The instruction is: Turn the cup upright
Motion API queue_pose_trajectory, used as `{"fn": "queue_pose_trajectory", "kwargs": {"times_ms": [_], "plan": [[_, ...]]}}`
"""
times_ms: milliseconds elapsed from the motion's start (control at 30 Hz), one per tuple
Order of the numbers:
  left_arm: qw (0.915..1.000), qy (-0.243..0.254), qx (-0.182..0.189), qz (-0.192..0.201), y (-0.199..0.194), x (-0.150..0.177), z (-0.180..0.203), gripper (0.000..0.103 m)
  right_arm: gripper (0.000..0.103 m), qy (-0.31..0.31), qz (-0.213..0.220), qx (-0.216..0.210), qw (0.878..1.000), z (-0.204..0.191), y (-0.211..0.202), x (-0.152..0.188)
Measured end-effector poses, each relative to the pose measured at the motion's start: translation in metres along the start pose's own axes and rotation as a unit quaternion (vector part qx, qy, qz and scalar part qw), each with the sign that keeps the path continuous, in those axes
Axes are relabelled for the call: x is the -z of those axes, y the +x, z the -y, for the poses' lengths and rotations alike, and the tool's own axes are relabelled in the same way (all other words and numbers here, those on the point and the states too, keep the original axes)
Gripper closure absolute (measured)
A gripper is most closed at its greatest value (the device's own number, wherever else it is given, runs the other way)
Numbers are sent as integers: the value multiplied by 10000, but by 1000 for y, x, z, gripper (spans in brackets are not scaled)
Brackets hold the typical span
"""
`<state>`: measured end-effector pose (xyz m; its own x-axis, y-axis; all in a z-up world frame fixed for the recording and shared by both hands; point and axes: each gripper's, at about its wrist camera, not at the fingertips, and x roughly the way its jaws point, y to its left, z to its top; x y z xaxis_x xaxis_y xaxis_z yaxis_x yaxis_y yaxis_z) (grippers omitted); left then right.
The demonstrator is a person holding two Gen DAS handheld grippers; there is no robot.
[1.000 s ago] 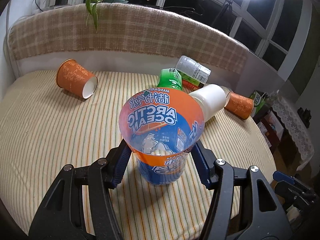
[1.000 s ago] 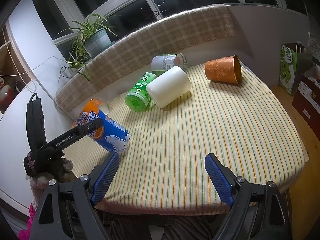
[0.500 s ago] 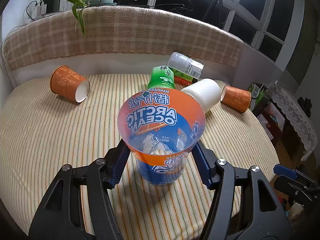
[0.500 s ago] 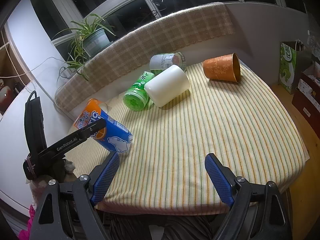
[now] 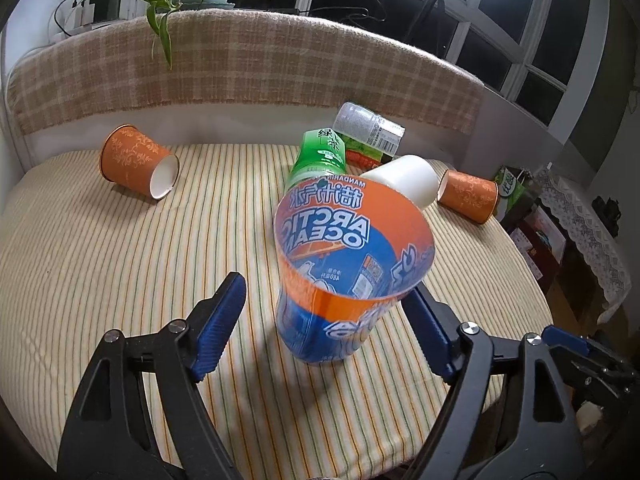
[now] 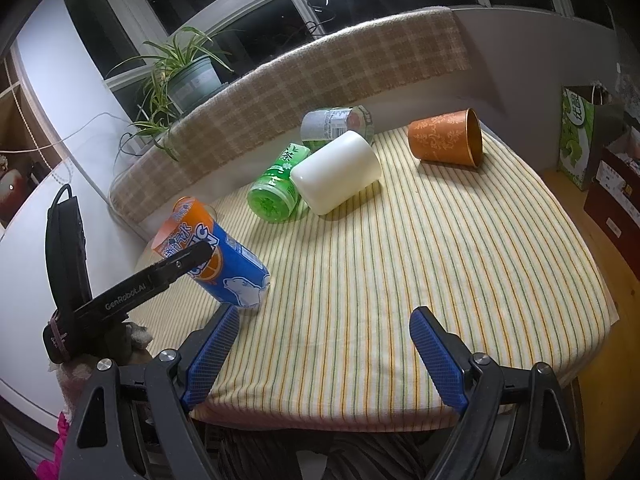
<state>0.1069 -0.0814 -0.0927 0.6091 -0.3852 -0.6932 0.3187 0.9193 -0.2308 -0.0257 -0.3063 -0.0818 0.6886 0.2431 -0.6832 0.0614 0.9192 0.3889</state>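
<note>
The orange-and-blue "Arctic Ocean" cup (image 5: pixel 344 280) stands mouth up on the striped tablecloth, its base down; it also shows in the right wrist view (image 6: pixel 224 260). My left gripper (image 5: pixel 328 316) is open around it: the left pad stands clear of the cup, the right pad is close beside it. In the right wrist view one left finger (image 6: pixel 176 268) crosses in front of the cup. My right gripper (image 6: pixel 324 348) is open and empty near the table's front edge.
Lying on their sides: an orange paper cup (image 5: pixel 136 162) at far left, a green cup (image 5: pixel 320 156), a white cup (image 5: pixel 408 178), a clear labelled cup (image 5: pixel 366 124) and another orange cup (image 5: pixel 468 196). The striped table (image 6: pixel 440 260) ends near my right gripper. A checked backrest stands behind.
My left gripper has opened and let go of the Arctic Ocean cup, which now stands on the cloth. The right gripper has barely moved.
</note>
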Motion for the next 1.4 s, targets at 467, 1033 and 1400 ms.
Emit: {"fn": "queue_pose_trajectory", "kwargs": {"times_ms": [467, 1033, 1400], "plan": [[9992, -7, -332, 209, -30, 19, -17, 14, 14, -449, 177, 68, 9988, -28, 4, -10], [9805, -135, -920, 1733, -128, 17, -20, 10, 10, -1084, 806, 414, 9900, -59, -1, -23], [9667, -41, -1287, 2213, -157, 17, -9, 0, 0, -1010, 1482, 613, 9819, -64, -16, -27]]}}
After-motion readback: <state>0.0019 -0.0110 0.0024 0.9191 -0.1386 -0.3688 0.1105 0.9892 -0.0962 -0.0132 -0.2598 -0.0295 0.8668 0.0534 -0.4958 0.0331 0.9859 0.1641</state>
